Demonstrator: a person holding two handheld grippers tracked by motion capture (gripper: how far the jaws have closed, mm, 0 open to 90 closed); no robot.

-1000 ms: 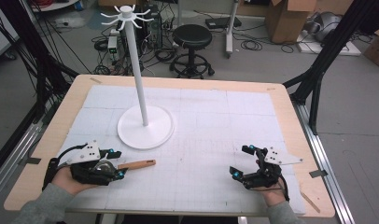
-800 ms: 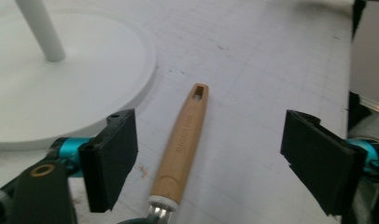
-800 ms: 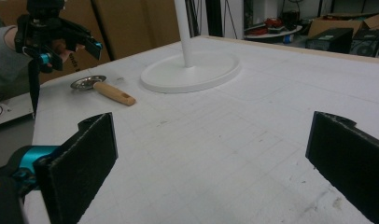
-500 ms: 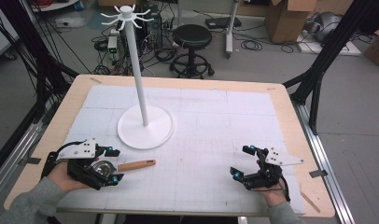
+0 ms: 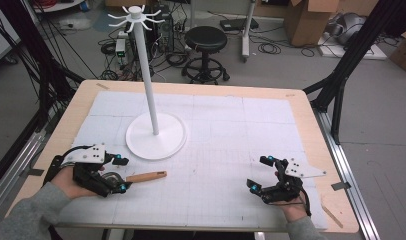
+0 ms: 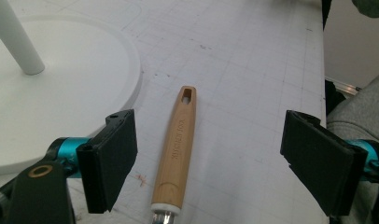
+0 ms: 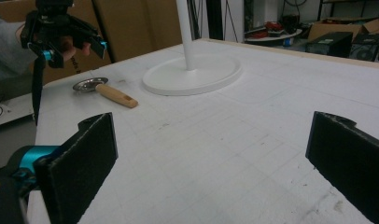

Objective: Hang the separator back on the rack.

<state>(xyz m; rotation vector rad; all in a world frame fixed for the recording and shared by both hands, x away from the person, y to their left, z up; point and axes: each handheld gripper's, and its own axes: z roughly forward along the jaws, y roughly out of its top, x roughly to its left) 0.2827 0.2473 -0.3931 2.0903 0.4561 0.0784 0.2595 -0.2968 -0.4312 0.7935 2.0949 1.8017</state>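
Observation:
A utensil with a wooden handle (image 5: 146, 176) and a round metal head (image 7: 85, 85) lies flat on the white mat at the front left. My left gripper (image 5: 122, 174) hovers over its head end, open. Its jaws have just spread wide and eased in a little. In the left gripper view the handle (image 6: 180, 135) lies between the pads (image 6: 108, 158) without touching them. At the front right my right gripper (image 5: 257, 172) rests low over the mat, open, with nothing between its jaws.
A white stand with a round base (image 5: 156, 136) and a tall pole (image 5: 148, 85) topped by hooks rises just beyond the utensil. The mat lies on a wooden table (image 5: 311, 125). A stool (image 5: 206, 42) and boxes sit behind it.
My left gripper has drawn slightly to the left and its jaws stand wider apart. The utensil and the right gripper have stayed where they were.

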